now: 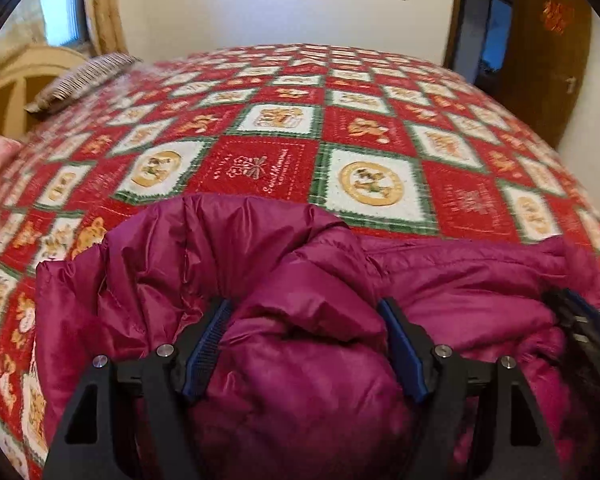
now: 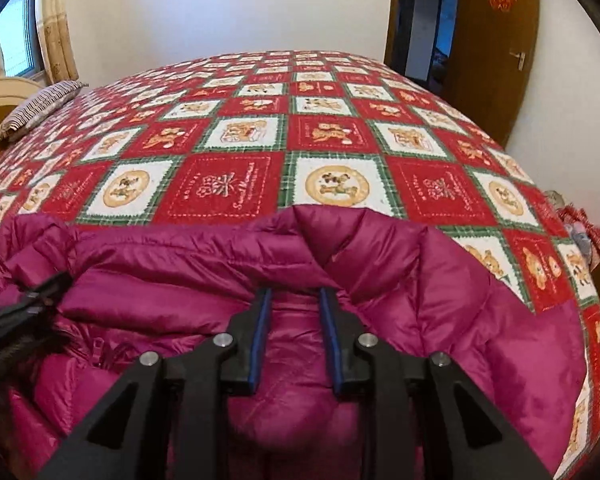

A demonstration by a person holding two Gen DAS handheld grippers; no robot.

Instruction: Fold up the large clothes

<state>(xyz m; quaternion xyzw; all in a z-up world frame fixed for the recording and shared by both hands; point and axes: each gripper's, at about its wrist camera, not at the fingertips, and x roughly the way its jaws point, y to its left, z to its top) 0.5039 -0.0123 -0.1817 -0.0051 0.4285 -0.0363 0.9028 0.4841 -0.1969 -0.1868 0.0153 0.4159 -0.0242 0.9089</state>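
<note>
Both tongs grip the magenta puffer jacket (image 1: 300,360) — left gripper (image 1: 306,312) clenched wide around a thick bunch, right gripper (image 2: 296,300) pinching a thinner fold. It lies on the near edge of the red patchwork bedspread (image 2: 260,140) — striped pillow (image 2: 40,108) far beyond, at left.

The magenta down jacket (image 2: 400,264) (quilted, glossy shell) lies bunched at the near edge of my bed's patterned cover, with thick folds gathered in both my grips.
</note>
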